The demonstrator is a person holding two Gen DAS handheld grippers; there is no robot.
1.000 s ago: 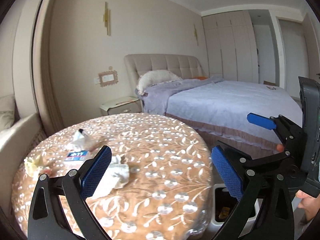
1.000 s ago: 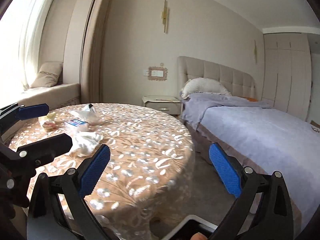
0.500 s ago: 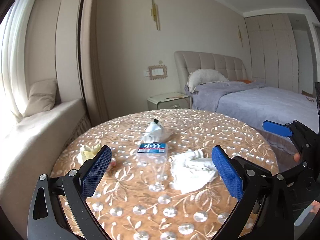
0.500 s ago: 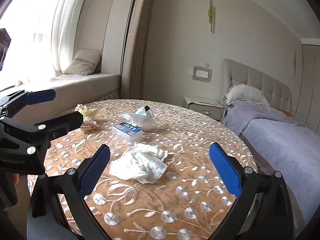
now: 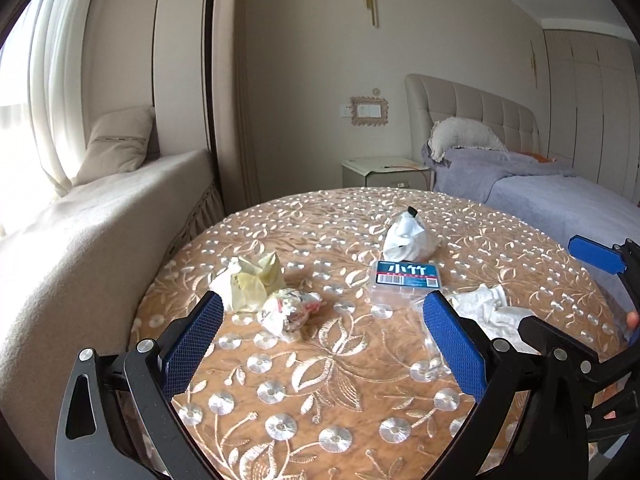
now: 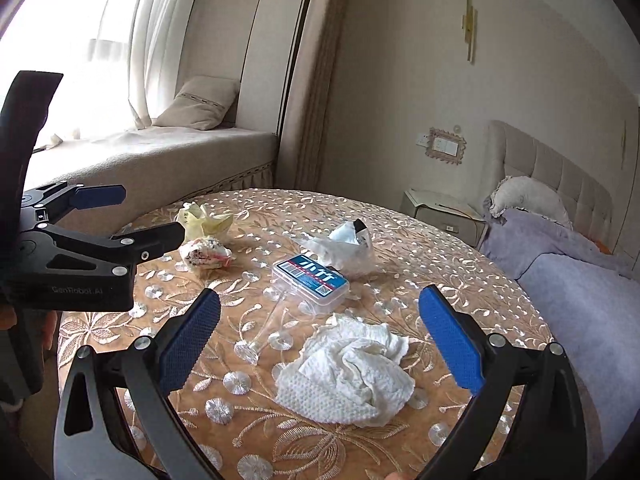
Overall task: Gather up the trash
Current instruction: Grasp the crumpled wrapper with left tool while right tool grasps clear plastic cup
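Note:
Trash lies on a round table with an embroidered brown cloth. A crumpled printed wrapper and a yellow crumpled paper lie at the left. A clear box with a blue label, a white plastic wrapper and a crumpled white tissue lie at the right. My left gripper is open above the table, just short of the printed wrapper. My right gripper is open, with the tissue between its fingers.
A cushioned window seat with a pillow runs along the left. A nightstand and a bed with a grey cover stand behind and right of the table. The left gripper shows in the right wrist view.
Both grippers have swung left, from facing the bed to facing the table and window seat, and moved closer over the trash. Both have stayed open.

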